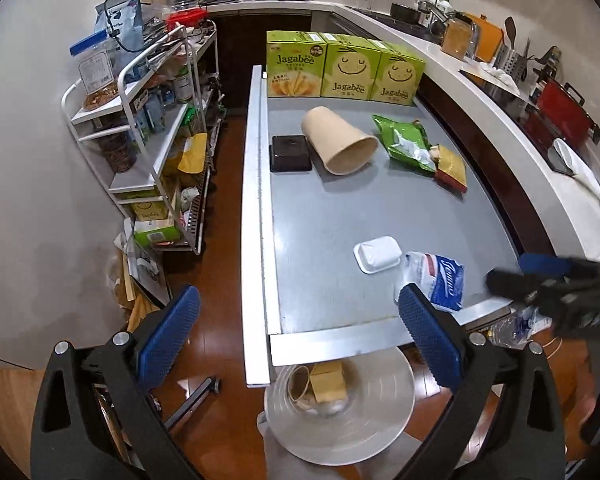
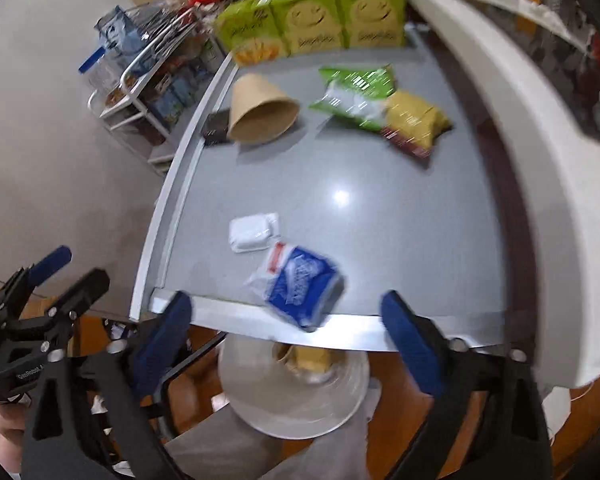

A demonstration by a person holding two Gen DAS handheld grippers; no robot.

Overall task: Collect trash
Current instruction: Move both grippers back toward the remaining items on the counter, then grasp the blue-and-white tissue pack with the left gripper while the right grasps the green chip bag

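On the grey table (image 1: pixel 380 208) lie a tipped tan paper cup (image 1: pixel 338 142), a black lid (image 1: pixel 291 153), a green snack bag (image 1: pixel 406 142), a yellow snack bag (image 1: pixel 452 168), a white foam box (image 1: pixel 377 254) and a blue-white tissue packet (image 1: pixel 440 280). The packet (image 2: pixel 300 286) hangs over the near edge. A white bin (image 1: pixel 340 404) below the edge holds a cup and brown paper. My left gripper (image 1: pixel 300 344) is open and empty above the bin. My right gripper (image 2: pixel 286 344) is open and empty just short of the packet; it also shows in the left wrist view (image 1: pixel 540 280).
Three green Jagabee boxes (image 1: pixel 344 68) stand at the table's far end. A white wire shelf cart (image 1: pixel 148 128) full of goods stands left of the table. A white kitchen counter (image 1: pixel 520 132) with utensils runs along the right. The floor is brown wood.
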